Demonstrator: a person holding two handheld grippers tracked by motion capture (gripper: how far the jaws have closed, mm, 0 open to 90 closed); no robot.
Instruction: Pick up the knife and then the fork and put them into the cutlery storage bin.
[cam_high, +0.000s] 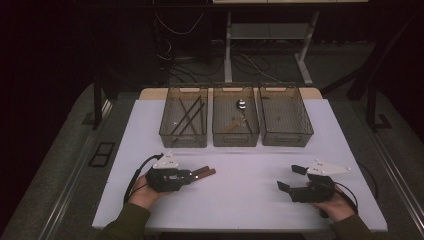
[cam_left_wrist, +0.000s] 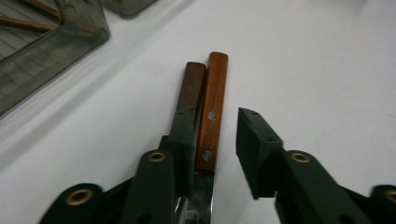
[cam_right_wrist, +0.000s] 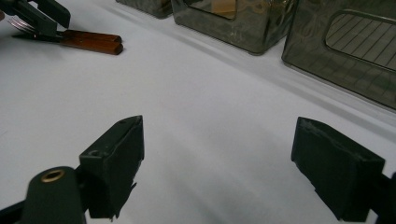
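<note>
Two pieces of cutlery with brown wooden handles (cam_left_wrist: 212, 107) lie side by side on the white table, seen also in the high view as wooden handles (cam_high: 205, 172) at front left. My left gripper (cam_left_wrist: 217, 119) straddles them: its left jaw lies over the darker handle, and its right jaw stands off the lighter one with a clear gap. In the high view the left gripper (cam_high: 192, 175) points right. Fork tines (cam_right_wrist: 18, 25) show behind its jaws in the right gripper view. My right gripper (cam_high: 291, 177) rests at front right, its jaws wide open around nothing, as the right gripper (cam_right_wrist: 217, 158) shows close up.
Three smoky see-through bins stand in a row at the back of the table (cam_high: 240, 200). The left bin (cam_high: 182, 137) holds thin sticks, the middle bin (cam_high: 235, 137) holds a spoon, and the right bin (cam_high: 285, 137) looks bare. Dark floor and cables lie beyond.
</note>
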